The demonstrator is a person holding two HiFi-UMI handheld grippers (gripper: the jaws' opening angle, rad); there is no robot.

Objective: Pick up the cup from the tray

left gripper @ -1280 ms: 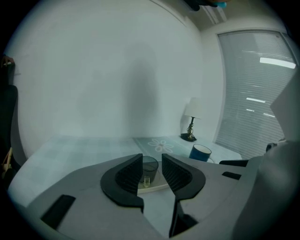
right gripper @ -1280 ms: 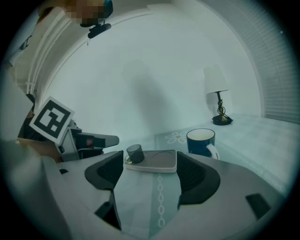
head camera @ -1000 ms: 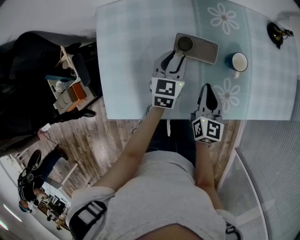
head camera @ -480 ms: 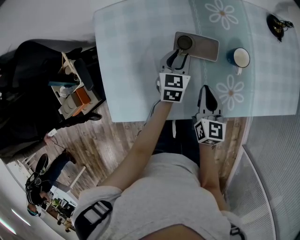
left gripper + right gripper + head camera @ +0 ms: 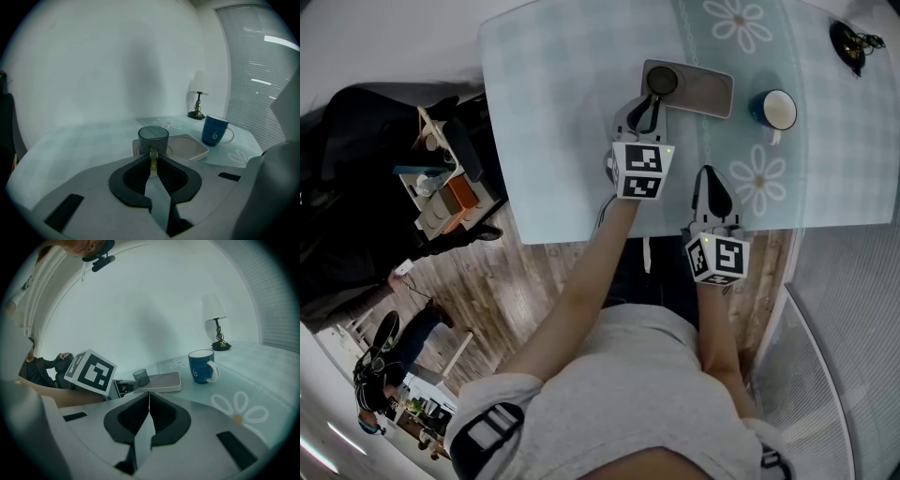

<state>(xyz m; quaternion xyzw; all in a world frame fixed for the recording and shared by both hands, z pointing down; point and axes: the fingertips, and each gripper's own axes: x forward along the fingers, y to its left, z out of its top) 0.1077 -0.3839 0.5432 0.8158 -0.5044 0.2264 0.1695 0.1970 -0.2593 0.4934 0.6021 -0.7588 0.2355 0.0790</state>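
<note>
Cup (image 5: 153,138) on the tray (image 5: 194,151) was pinched at its near wall by the left tongs (image 5: 153,159), whose jaws had just been closing. A blue mug (image 5: 214,131) stood to their right. The right tongs (image 5: 149,397) were pressed together, empty.

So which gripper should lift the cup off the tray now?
Left. The left gripper has jaws that have just been closing and now pinch the near wall of the cup on the tray. The right gripper is shut, at the edge of the table, apart from the tray.
</note>
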